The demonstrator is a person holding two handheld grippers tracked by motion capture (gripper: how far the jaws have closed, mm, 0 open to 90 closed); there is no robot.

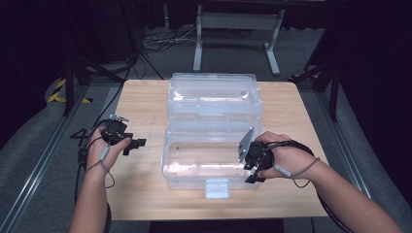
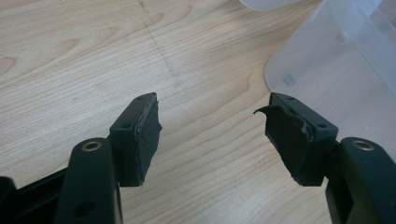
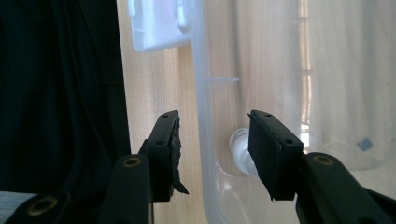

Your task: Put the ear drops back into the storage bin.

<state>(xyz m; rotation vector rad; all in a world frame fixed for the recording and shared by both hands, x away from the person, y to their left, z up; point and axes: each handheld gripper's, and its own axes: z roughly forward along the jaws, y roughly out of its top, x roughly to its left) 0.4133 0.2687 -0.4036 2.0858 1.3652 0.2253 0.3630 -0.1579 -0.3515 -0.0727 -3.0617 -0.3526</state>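
Box [image 1: 204,160], clear plastic, is set mid-surface, lid [image 1: 214,94] swung open toward far edge, white latch [image 1: 217,188] at near wall. Box rim [image 3: 205,140] is straddled by right tongs [image 3: 212,149] at near right corner, one jaw outside, one inside; jaws spread, rim not pressed. White knob [image 3: 239,148] is seen behind inner jaw. Left tongs [image 2: 212,135] are held spread over bare wooden surface [image 2: 93,56], just left of box [image 2: 336,70], nothing between jaws.
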